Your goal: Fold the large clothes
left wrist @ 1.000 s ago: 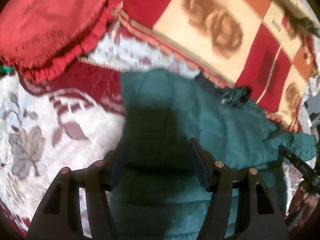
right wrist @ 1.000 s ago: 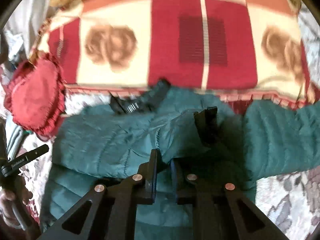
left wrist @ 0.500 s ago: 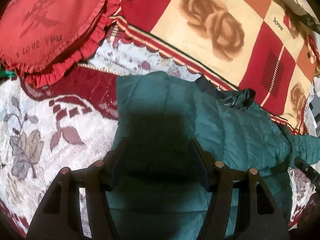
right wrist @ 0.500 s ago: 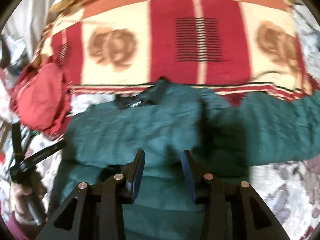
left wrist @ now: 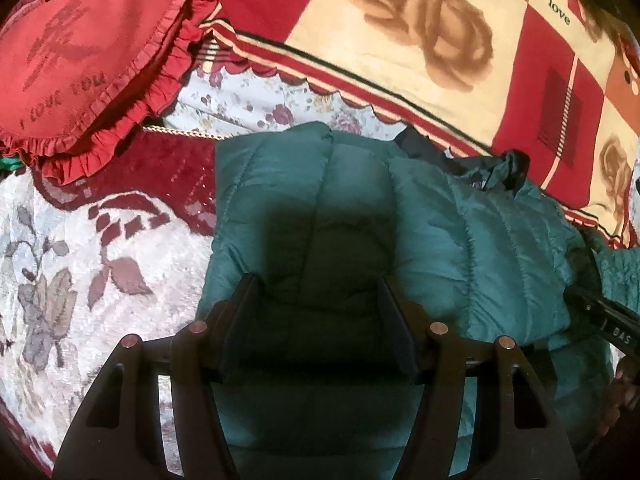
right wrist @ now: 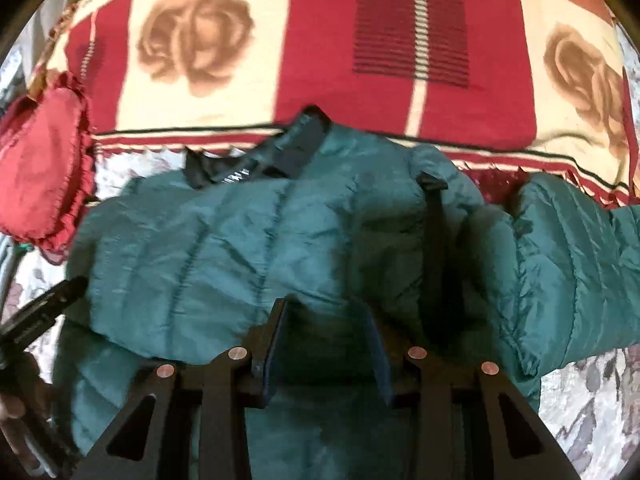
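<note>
Right wrist view has the teal puffer jacket spread on the floral bedspread, its dark collar pointing toward the rose-print blanket, which I'll use as my landmark. One sleeve sticks out sideways along the blanket's striped edge, and the other side of the jacket is already folded in over the body. The heart cushion sits off beside the blanket's end, clear of the jacket.

Claws: the right gripper is released, jaws apart over the jacket's middle with nothing pinched between them. Same for the left gripper, spread wide above the folded panel on the side away from the blanket, no fabric caught.

Handling-wise, I'd guess this thing is light but bulky. Quilted filling means it's soft and springy, so folds probably puff back up unless pressed down. The shell looks shiny, so likely slippery; a shallow pinch on one layer could slide off. I'd grab a proper bite at a stitched seam or the hem, not the middle of a puffy panel. For the loose sleeve, taking it near the cuff looks best to me, then swinging it across the body toward the cushion side.
</note>
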`<state>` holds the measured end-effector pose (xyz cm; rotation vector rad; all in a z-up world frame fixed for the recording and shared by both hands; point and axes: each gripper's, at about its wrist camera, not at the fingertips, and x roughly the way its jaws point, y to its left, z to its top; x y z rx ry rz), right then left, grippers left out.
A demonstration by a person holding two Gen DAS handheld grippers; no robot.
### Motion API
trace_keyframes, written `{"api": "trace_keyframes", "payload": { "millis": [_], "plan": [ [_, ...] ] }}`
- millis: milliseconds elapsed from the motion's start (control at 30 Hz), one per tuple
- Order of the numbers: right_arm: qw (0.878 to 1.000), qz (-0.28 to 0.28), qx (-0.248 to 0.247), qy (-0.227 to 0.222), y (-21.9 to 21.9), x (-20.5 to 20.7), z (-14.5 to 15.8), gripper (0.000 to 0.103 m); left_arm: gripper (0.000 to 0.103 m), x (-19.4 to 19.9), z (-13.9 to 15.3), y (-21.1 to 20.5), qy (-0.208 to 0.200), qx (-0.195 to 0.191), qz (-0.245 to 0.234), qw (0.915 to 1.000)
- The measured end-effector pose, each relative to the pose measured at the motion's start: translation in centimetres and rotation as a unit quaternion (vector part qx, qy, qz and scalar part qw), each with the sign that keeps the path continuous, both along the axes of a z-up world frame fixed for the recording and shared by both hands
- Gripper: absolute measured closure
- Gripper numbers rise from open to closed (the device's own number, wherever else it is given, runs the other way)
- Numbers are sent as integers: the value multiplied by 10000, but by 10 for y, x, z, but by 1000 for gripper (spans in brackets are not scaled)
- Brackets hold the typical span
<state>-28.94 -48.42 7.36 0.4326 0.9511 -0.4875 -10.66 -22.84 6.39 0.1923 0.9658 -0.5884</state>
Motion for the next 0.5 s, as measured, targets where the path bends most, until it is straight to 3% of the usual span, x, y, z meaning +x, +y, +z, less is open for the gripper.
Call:
{"api": "trace_keyframes", "payload": {
  "millis": [133, 433, 500],
  "plan": [
    [10000, 11, -48, 74, -2, 1, -12, 67, 41, -2, -4, -5, -52, 82, -12, 10000],
    [9995, -34, 146, -281, 18, -30, 19, 67, 41, -9, 5, 8, 13, -39, 41, 10000],
    [9997, -24, 106, -206, 20, -32, 15, 62, 41, -14, 8, 14, 21, -88, 85, 9999]
  ]
}}
